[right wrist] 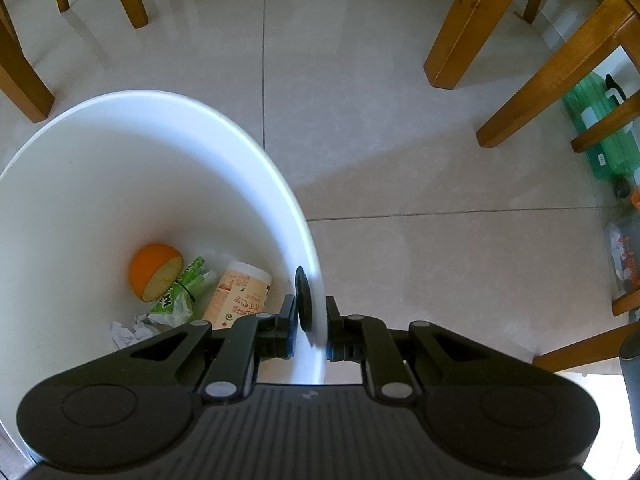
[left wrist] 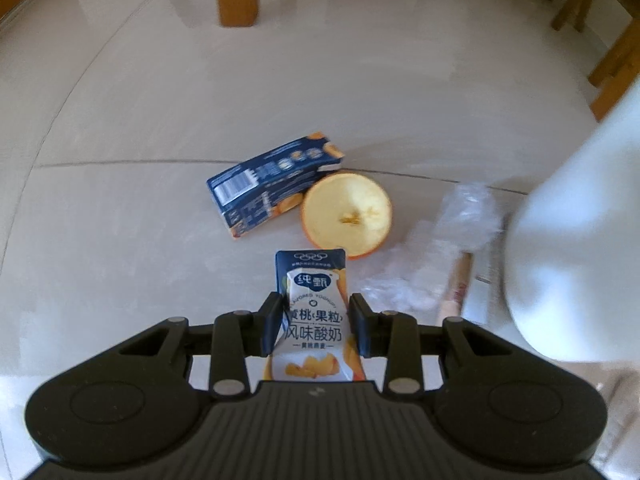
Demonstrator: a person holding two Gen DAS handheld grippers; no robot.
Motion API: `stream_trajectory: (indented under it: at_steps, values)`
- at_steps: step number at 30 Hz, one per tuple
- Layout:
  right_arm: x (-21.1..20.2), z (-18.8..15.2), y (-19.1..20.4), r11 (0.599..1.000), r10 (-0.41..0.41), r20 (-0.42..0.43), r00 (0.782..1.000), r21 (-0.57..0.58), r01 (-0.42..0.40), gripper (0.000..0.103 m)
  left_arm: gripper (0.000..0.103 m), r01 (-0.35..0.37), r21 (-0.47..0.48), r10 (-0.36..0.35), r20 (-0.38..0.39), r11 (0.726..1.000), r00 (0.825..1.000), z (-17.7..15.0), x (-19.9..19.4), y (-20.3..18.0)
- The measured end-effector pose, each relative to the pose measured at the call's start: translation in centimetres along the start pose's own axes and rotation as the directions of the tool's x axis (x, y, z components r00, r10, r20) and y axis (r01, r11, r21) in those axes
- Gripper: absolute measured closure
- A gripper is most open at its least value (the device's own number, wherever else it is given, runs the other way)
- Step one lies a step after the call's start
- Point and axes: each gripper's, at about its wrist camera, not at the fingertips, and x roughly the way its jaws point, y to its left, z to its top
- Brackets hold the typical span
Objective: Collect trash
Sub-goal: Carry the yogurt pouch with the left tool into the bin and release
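A: Two cartons in the left view: one yogurt carton (left wrist: 316, 312) pinched upright between the jaws of the left gripper (left wrist: 316, 322), lifted off the floor (left wrist: 160, 120); second carton (left wrist: 272, 184) lying on its side just beyond.

B: Beside it?

A: Orange half (left wrist: 347, 216), cut face up, touching the fallen carton. Crumpled plastic wrap (left wrist: 448, 240) and a paper stick wrapper (left wrist: 456, 284) to the right, blurred, near the white bin (left wrist: 580, 240).

B: Right view?

A: Right gripper (right wrist: 312, 320) with jaws clamped on the bin wall (right wrist: 316, 320), one finger inside, one outside, a black round fitting (right wrist: 303, 304) on the inner face by the grip.

B: Inside the bin?

A: Another orange half (right wrist: 155, 272), green wrapper (right wrist: 184, 292), paper cup (right wrist: 238, 296) on its side, crumpled white paper (right wrist: 128, 332), all on the bottom, close together.

B: Surroundings?

A: Tiled floor, wooden chair legs (right wrist: 460, 20) around, green bottles (right wrist: 604, 140) under a chair at far right.
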Motion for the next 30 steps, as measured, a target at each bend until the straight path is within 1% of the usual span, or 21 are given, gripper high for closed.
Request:
stream_trajectory:
  at_steps: [5,9,13,15,19,22,24,25,26,27,28,29,30]
  values:
    - [-0.1,0.0,0.1,1.000,-0.001,-0.004,1.000,-0.003,0.001,0.088,0.068,0.030,0.080,-0.030,0.006,0.996,1.000,1.0,-4.0,-1.5]
    - [-0.1,0.1,0.1,1.000,0.001,-0.003,1.000,-0.005,-0.001,0.088,0.068,0.062,0.159,-0.065,0.010,0.985,0.998,2.1,-7.8,-3.1]
    - [-0.3,0.0,0.0,1.000,0.008,0.002,1.000,-0.003,-0.008,0.088,0.068,0.122,0.220,-0.134,0.038,0.968,0.990,3.8,-12.9,-5.2]
    - [-0.4,0.0,0.0,1.000,0.008,0.005,1.000,-0.004,-0.008,0.088,0.068,0.158,0.252,-0.179,0.060,0.955,0.982,4.8,-15.6,-6.6]
    - [-0.5,-0.1,0.2,1.000,0.006,0.008,1.000,-0.010,-0.006,0.088,0.068,0.215,0.322,-0.259,0.099,0.922,0.961,6.5,-19.4,-10.2]
    - [-0.5,-0.1,0.2,1.000,0.007,0.008,1.000,-0.009,-0.007,0.088,0.068,0.270,0.355,-0.325,0.103,0.895,0.940,7.6,-20.5,-13.3]
    - [-0.6,0.0,0.1,1.000,0.006,0.008,1.000,-0.012,-0.006,0.088,0.067,0.290,0.369,-0.350,0.107,0.883,0.930,8.0,-20.7,-15.4]
    - [-0.6,0.0,0.1,1.000,0.005,0.008,1.000,-0.014,-0.005,0.088,0.066,0.303,0.374,-0.366,0.109,0.877,0.924,8.1,-20.6,-16.5]
    - [-0.6,0.0,0.1,1.000,0.005,0.008,1.000,-0.014,-0.005,0.088,0.052,0.319,0.378,-0.384,0.107,0.869,0.917,8.3,-20.3,-17.4]
    - [-0.6,0.0,0.1,1.000,0.005,0.009,1.000,-0.015,-0.005,0.088,0.042,0.333,0.383,-0.398,0.102,0.862,0.912,8.4,-20.0,-18.1]
    - [-0.6,0.0,0.1,1.000,0.005,0.009,1.000,-0.017,-0.005,0.088,0.028,0.337,0.389,-0.406,0.110,0.857,0.907,8.3,-19.8,-18.8]
    - [-0.6,0.0,0.1,1.000,0.006,0.009,1.000,-0.017,-0.006,0.088,0.020,0.328,0.392,-0.403,0.125,0.860,0.907,8.1,-19.8,-19.2]
    - [-0.7,-0.1,0.1,1.000,0.006,0.009,1.000,-0.017,-0.006,0.088,0.018,0.314,0.391,-0.394,0.143,0.865,0.908,8.1,-19.8,-19.5]
